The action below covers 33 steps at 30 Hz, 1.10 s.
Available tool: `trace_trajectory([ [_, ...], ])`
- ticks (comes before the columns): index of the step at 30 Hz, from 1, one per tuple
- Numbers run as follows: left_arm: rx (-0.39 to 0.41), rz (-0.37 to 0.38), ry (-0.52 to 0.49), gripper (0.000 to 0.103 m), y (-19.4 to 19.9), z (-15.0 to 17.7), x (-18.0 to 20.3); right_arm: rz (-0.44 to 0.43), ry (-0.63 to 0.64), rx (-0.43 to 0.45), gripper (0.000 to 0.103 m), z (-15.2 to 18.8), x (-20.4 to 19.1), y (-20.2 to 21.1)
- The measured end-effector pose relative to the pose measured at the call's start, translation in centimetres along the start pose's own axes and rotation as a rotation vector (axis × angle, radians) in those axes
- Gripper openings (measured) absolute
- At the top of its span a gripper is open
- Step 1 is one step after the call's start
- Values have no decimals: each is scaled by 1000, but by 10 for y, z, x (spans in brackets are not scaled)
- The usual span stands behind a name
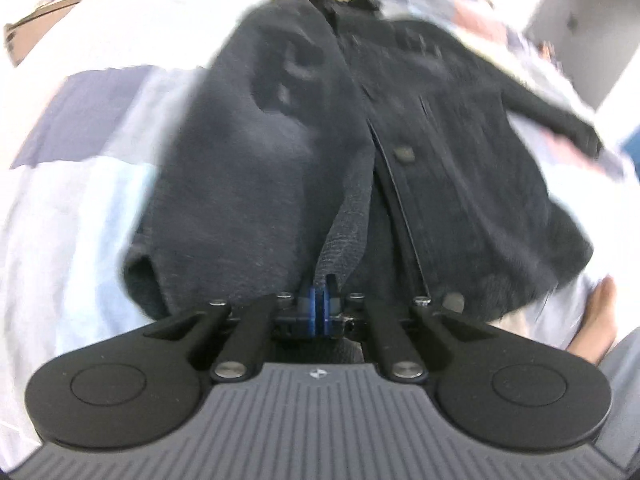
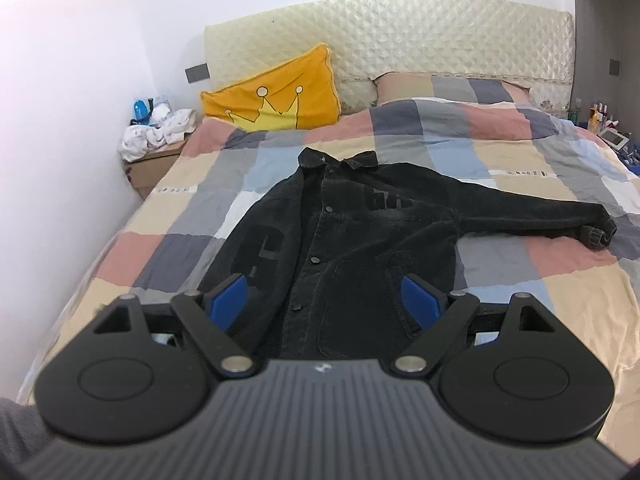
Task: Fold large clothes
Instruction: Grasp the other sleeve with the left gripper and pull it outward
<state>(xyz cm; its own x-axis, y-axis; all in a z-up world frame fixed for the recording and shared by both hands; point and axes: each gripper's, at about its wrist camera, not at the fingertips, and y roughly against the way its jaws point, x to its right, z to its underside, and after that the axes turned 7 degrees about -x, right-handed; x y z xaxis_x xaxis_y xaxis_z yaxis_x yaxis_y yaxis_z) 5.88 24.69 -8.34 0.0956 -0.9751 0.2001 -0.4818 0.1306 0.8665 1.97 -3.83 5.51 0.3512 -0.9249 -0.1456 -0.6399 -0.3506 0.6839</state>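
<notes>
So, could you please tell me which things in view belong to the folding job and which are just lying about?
Part of the job:
- black jacket, spread flat on the checked bedcover
- left gripper, shut on a fold of the jacket's hem
- right gripper, open above the jacket

Just lying about:
- yellow crown pillow
- white clothes on the bedside box
- bottles at the far right

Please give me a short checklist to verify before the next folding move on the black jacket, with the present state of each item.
1. Left hand-held gripper shut on a fold of the jacket near its hem: ok.
2. Right hand-held gripper open, holding nothing: ok.
3. Jacket lies flat on the checked bedcover: ok.
4. One sleeve spread out to the side: ok.
5. Other sleeve's position: cannot tell.
6. How many layers the left grip holds: cannot tell.
</notes>
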Motion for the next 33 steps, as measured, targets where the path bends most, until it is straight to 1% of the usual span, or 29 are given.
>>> trace_trajectory([
  [2, 43, 25, 62, 4, 20, -8, -19, -9, 6, -7, 86, -1, -5, -4],
  [6, 143, 8, 156, 4, 59, -27, -61, -33, 23, -11, 86, -2, -21, -11],
  [9, 204, -53, 224, 4, 81, -52, -105, -42, 36, -7, 86, -5, -35, -17],
  [13, 273, -140, 321, 3, 100, -85, -166, -50, 34, -17, 86, -11, -47, -29],
  [16, 325, -221, 346, 3, 107, -109, -203, -63, 56, -24, 86, -15, -61, -39],
  [20, 376, -314, 394, 3, 104, -145, -250, -66, 61, -28, 86, -22, -75, -58],
  [22, 392, -352, 414, 3, 105, -157, -278, -69, 59, -42, 86, -23, -80, -71],
  [24, 403, -383, 432, 3, 100, -176, -305, -62, 66, -54, 86, -23, -85, -87],
  [29, 414, -421, 466, 3, 82, -211, -354, -31, 22, -108, 86, -16, -82, -141],
  [33, 395, -458, 460, 3, 47, -237, -384, 43, -12, -139, 86, -5, -76, -187],
])
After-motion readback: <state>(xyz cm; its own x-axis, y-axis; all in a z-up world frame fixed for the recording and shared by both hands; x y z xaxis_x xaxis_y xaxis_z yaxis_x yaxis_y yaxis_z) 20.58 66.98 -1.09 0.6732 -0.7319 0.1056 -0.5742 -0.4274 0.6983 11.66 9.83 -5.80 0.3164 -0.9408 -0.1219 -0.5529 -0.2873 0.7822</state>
